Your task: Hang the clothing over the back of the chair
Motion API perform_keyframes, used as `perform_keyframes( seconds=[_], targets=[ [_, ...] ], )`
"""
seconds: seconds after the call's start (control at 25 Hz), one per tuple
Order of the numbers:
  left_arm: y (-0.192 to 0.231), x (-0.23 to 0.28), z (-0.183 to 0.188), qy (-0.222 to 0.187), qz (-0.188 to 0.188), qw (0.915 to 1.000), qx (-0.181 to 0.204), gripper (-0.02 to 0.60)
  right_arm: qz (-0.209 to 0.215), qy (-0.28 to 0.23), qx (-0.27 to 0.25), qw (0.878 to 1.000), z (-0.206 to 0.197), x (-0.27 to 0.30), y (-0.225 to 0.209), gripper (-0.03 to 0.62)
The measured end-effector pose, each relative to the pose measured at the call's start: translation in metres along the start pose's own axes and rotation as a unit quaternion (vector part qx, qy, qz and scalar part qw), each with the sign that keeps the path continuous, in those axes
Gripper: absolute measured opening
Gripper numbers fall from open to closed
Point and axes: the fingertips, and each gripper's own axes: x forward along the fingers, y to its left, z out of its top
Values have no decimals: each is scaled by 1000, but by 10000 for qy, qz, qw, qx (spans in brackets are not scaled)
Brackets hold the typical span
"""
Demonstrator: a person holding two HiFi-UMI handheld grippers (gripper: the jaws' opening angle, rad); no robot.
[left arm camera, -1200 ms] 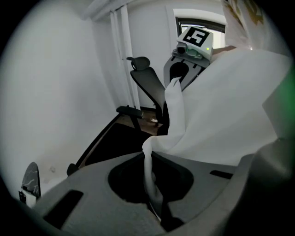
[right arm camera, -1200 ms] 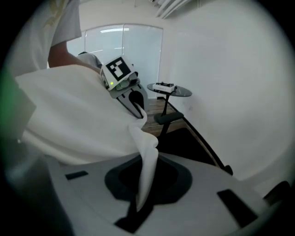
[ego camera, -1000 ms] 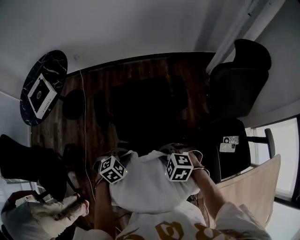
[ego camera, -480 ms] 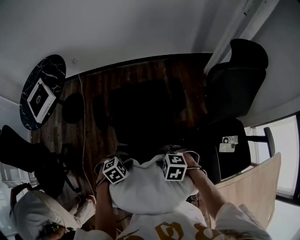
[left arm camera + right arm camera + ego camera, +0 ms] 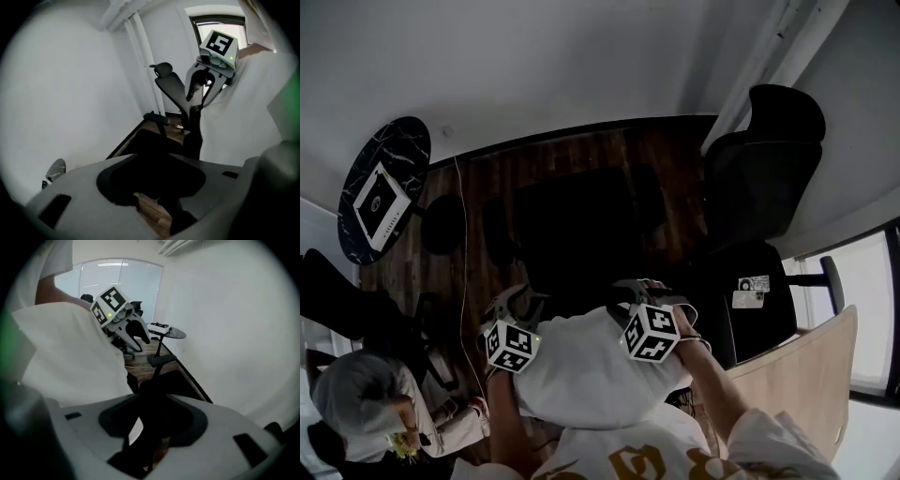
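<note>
Closest to us, the white clothing (image 5: 581, 375) lies draped over the back of the dark chair (image 5: 577, 230), much where it lay a second ago. What has changed is the hold. A second ago both grippers sat closed on its far edge. Their jaws have just been opening, and both pairs now stand wide apart with no cloth in them. The left gripper (image 5: 516, 300) has also swung out to the left, so its marker cube sits at the garment's left edge. The right gripper (image 5: 642, 286) has shifted only a little.

The clothing therefore lies between the two grippers and behind their tips, on our side. The jaw tips reach past its far edge, over the chair's seat. In the left gripper view the cloth hangs to the right of the jaws, and the gap shows the dark seat and a patch of wooden floor (image 5: 581, 155). In the right gripper view it hangs to the left. That gap shows the dark chair and a small pale sliver we cannot identify.

Farther off, at the lower left, a person in white (image 5: 356, 412) has changed position since a second ago. A black office chair (image 5: 759, 178) stands at the right. At the far left, near the wall, a round marbled table (image 5: 403, 141) carries a white box (image 5: 375, 202).
</note>
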Motion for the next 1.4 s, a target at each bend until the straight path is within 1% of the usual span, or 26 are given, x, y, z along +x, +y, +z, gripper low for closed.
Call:
perform_keyframes(
  seconds=[0.08, 0.16, 0.2, 0.28, 0.36, 0.4, 0.48, 0.56, 0.64, 0.76, 0.84, 0.92, 0.96, 1.0, 1.08, 1.2, 1.28, 1.4],
  targets=[
    [25, -18, 18, -359, 446, 9979, -318, 181, -413, -375, 419, 9976, 12, -13, -21, 160],
    [48, -40, 36, -751, 839, 9919, -592, 153, -808, -700, 770, 9913, 22, -28, -40, 164],
    [56, -51, 44, -897, 972, 9891, -650, 153, -1016, -767, 874, 9880, 23, -36, -49, 164],
    [69, -71, 61, -1117, 1143, 9852, -619, 153, -1410, -744, 1027, 9819, 23, -49, -66, 167],
    [75, -89, 73, -1291, 1207, 9822, -633, 137, -1669, -654, 1147, 9771, 21, -60, -78, 170],
    [74, -96, 75, -1354, 1199, 9812, -675, 112, -1736, -602, 1172, 9760, 21, -64, -82, 171],
    [69, -105, 75, -1404, 1128, 9807, -765, 36, -1809, -484, 1133, 9758, 21, -72, -85, 180],
    [61, -111, 72, -1385, 1036, 9813, -848, 27, -1887, -355, 1032, 9759, 21, -82, -83, 170],
    [55, -116, 68, -1365, 991, 9810, -960, 21, -2003, -253, 964, 9746, 20, -93, -80, 146],
    [48, -125, 64, -1466, 951, 9776, -1171, 21, -2236, -243, 1019, 9690, 20, -111, -76, 137],
    [40, -133, 64, -1628, 773, 9737, -1393, 21, -2338, -359, 1230, 9638, 19, -123, -72, 137],
    [31, -146, 68, -1902, 521, 9657, -1691, 21, -2474, -441, 1420, 9574, 18, -135, -69, 133],
    [29, -153, 70, -2030, 453, 9614, -1803, 21, -2576, -444, 1457, 9542, 17, -141, -67, 132],
    [27, -160, 70, -2125, 424, 9583, -1865, 21, -2694, -455, 1480, 9505, 17, -148, -66, 130],
    [23, -172, 68, -2232, 427, 9556, -1877, 21, -2975, -593, 1570, 9399, 17, -162, -65, 130],
    [15, -186, 62, -2301, 454, 9541, -1864, 21, -3548, -778, 1638, 9172, 17, -190, -68, 133],
    [10, -194, 57, -2321, 464, 9535, -1864, 21, -3924, -770, 1525, 9038, 15, -208, -69, 137],
    [2, -205, 53, -2336, 522, 9537, -1822, 21, -4271, -583, 1361, 8920, 6, -232, -67, 143]
  ],
)
